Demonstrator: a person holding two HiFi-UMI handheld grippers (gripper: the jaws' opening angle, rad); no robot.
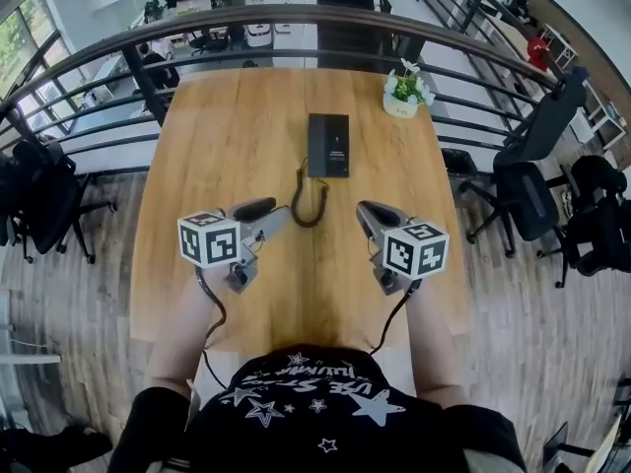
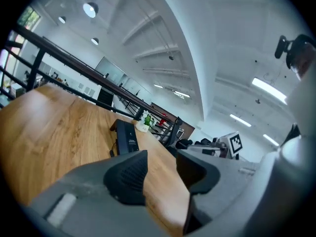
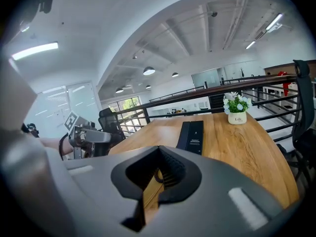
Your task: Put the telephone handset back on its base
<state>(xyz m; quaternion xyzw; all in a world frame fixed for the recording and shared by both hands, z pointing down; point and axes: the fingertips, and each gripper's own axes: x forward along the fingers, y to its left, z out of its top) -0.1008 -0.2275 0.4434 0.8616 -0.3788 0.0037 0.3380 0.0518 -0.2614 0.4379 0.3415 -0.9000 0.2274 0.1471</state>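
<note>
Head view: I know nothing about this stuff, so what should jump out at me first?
Two hand-held tools carrying black-and-white marker cubes, the left gripper and the right gripper, hover over the near end of a wooden table. Mid-table lies a black telephone, its coiled cord looping toward the person; a small pot of white flowers stands at the far right corner.

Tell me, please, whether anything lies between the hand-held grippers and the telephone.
Only the coiled cord of the telephone loops on the table between them; the flower pot stands well aside, far right.
</note>
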